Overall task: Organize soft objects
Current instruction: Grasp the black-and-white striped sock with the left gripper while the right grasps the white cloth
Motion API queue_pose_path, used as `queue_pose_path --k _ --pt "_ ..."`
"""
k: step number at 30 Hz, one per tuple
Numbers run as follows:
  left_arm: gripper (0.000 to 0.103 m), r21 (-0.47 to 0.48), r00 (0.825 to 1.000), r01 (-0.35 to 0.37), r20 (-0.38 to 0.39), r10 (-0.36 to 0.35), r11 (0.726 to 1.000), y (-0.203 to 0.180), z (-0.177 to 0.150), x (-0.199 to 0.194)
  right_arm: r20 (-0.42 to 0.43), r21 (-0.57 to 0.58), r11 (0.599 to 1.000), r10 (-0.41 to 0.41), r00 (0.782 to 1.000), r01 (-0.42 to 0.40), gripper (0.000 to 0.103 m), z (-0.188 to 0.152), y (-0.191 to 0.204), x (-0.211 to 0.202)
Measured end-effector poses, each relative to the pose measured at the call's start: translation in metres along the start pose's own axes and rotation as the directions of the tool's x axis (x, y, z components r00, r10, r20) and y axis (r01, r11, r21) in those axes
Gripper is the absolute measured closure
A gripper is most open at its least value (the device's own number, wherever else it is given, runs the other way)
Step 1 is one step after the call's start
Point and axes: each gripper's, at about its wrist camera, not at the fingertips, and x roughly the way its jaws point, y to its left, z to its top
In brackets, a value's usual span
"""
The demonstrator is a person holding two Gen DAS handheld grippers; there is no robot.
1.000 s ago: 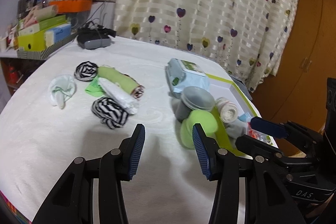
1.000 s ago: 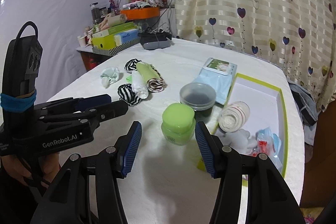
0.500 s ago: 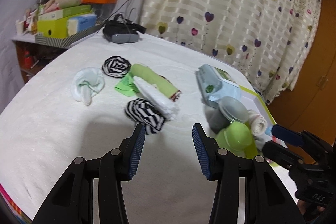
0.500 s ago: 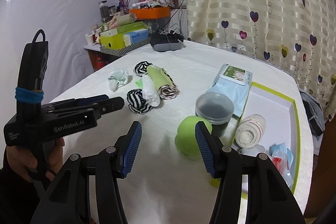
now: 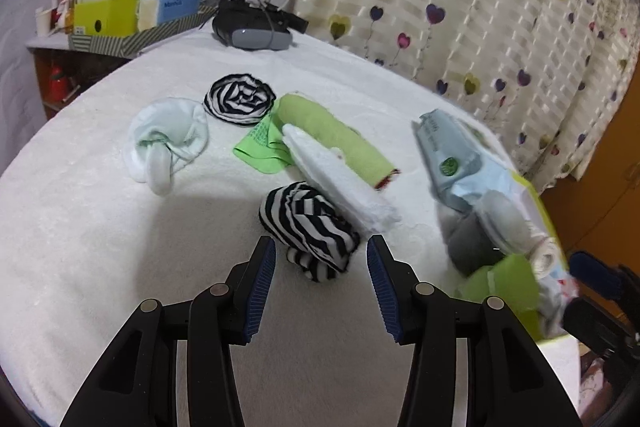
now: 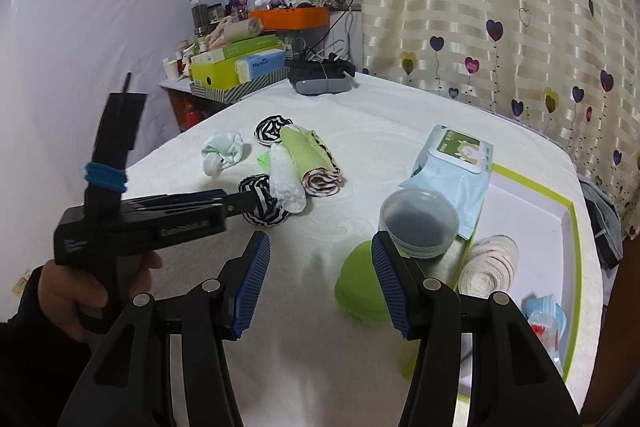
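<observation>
On the white-covered table lies a black-and-white striped sock bundle (image 5: 308, 223), just ahead of my left gripper (image 5: 321, 251), which is open with its tips either side of the bundle's near end and not touching it. Behind it are a white roll (image 5: 340, 183), a green roll (image 5: 332, 139), a flat green cloth (image 5: 260, 147), a second striped roll (image 5: 239, 99) and a pale mint sock (image 5: 168, 135). My right gripper (image 6: 320, 251) is open and empty over bare table. The left gripper (image 6: 240, 203) also shows there, beside the striped bundle (image 6: 266, 211).
A green jar (image 6: 360, 291) stands against the right finger's far side, with a grey lidded tub (image 6: 418, 221) and a wipes pack (image 6: 452, 167) behind it. A white tray with a green rim (image 6: 532, 211) holds a beige roll (image 6: 488, 267). A headset (image 5: 252, 31) and boxes (image 5: 132, 7) are at the back.
My left gripper swung left and lower, from the jar and tub to the near striped bundle. In the right view the green jar shifted from between the fingers to behind the right one.
</observation>
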Motion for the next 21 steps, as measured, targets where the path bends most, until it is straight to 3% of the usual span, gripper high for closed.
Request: queue_pose_path --k 6,7,8,11,21 --pt "0.057 0.016 1.000 -0.023 -0.014 0.023 1.000 0.001 0.002 0.016 -0.004 -0.018 1.000 0.005 1.000 -0.005 0.049 0.008 0.005 0.009" --pt "0.063 0.011 1.000 -0.020 -0.021 0.021 1.000 0.002 0.002 0.019 -0.004 -0.020 1.000 0.005 1.000 -0.005 0.049 0.009 0.005 0.010" --pt "0.080 0.007 0.999 -0.018 -0.039 0.019 1.000 0.004 0.002 0.023 -0.005 -0.020 1.000 0.006 1.000 -0.006 0.049 0.010 0.006 0.012" --pt "0.095 0.009 0.998 -0.010 -0.056 0.011 1.000 0.005 0.000 0.027 -0.011 -0.023 1.000 0.008 1.000 -0.008 0.049 0.016 0.009 0.019" --pt "0.096 -0.033 1.000 0.008 0.008 -0.008 0.999 0.032 -0.004 -0.006 -0.079 -0.079 0.996 0.030 0.996 -0.036 0.049 0.039 0.038 0.069"
